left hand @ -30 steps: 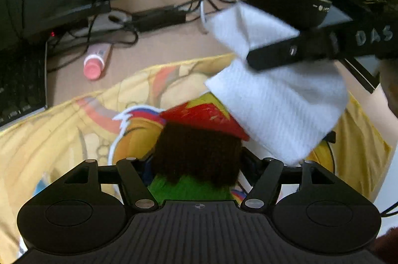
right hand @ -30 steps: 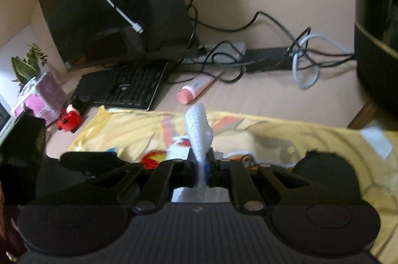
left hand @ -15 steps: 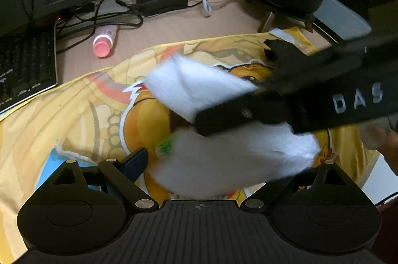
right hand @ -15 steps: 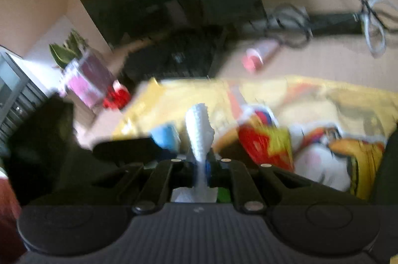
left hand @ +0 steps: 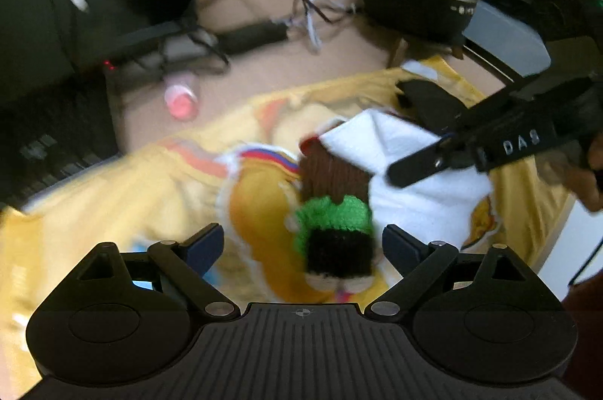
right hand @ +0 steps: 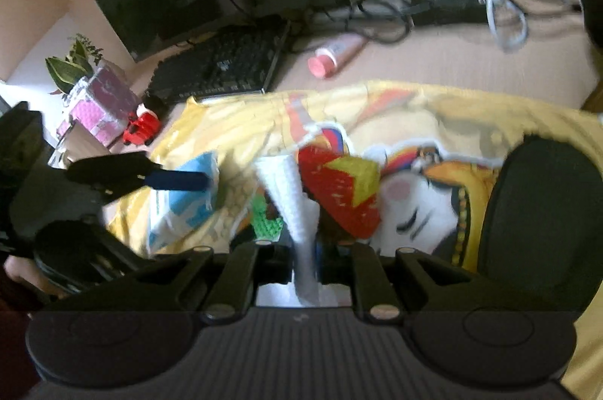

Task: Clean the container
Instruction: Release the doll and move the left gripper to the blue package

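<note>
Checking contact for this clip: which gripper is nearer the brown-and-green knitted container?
Right. Right gripper presses a white cloth against the container; left gripper stands open, just short.

My container (left hand: 335, 200) lies tipped on its side on the yellow printed cloth (left hand: 113, 204): brown knitted body, green knitted band, black end toward me, red-and-yellow end away. My white wipe (left hand: 407, 174) rests against its right side.

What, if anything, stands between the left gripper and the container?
Nothing visible. The left gripper has just been opening its jaws, and the container's near end lies between them, untouched. The wipe in the right gripper sits beside the container, not in between.
</note>
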`<state>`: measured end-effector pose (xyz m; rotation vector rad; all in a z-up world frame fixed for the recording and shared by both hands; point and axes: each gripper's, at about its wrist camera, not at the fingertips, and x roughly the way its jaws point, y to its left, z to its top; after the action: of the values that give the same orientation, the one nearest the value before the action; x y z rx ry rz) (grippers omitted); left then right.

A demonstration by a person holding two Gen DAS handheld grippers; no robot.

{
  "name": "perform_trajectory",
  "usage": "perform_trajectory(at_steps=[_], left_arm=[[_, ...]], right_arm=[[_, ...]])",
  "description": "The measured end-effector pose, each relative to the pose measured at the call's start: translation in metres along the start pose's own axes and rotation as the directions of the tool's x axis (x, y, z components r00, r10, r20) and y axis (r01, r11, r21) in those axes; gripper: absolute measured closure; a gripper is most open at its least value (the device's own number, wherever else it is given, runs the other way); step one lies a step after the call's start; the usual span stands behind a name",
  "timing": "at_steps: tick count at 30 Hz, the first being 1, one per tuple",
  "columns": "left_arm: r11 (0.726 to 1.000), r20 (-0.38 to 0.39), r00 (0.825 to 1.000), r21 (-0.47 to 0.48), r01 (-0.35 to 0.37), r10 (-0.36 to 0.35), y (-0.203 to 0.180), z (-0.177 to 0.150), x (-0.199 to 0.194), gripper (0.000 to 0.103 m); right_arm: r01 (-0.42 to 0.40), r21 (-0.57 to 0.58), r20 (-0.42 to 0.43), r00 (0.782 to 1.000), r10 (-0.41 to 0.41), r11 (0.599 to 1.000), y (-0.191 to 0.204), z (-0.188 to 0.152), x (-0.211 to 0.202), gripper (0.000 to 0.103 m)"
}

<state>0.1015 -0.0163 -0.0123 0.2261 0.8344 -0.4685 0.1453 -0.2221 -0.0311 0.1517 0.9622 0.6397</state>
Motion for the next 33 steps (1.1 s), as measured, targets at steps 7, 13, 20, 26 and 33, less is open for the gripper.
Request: perform_trajectory(at_steps=[7, 13, 20, 26, 33], left_arm=[[0.988, -0.15, 0.976, 0.041, -0.15, 0.155, 0.045, -0.026, 0.013, 0.003], [0.987, -0.152, 0.975, 0.006, -0.163, 0.162, 0.054, -0.035, 0.037, 0.019], [0.985, 0.02, 0.994, -0.135, -0.105, 0.109, 0.054, -0.006, 0.028, 0.045], [0.99, 0.004, 0.996, -0.114, -0.088, 0.089, 0.043, -0.009, 0.034, 0.035], [0.995, -0.034, 0.997, -0.07, -0.073, 0.07, 0.042, -0.012, 0.03, 0.009]], right_arm=[[0.023, -0.04, 0.024, 0.999, -0.022, 0.999, 0.007, 0.007, 0.0, 0.091], [0.021, -0.028, 0.013, 1.0, -0.021, 0.999, 0.009, 0.008, 0.001, 0.091], [-0.075, -0.018, 0.117, 0.99, 0.077, 0.997, 0.026, 0.042, -0.003, 0.092], [-0.082, -0.033, 0.183, 0.979, 0.086, 0.996, 0.033, 0.068, -0.003, 0.093], [0.025, -0.014, 0.072, 0.997, -0.024, 1.0, 0.015, 0.047, 0.019, 0.092]])
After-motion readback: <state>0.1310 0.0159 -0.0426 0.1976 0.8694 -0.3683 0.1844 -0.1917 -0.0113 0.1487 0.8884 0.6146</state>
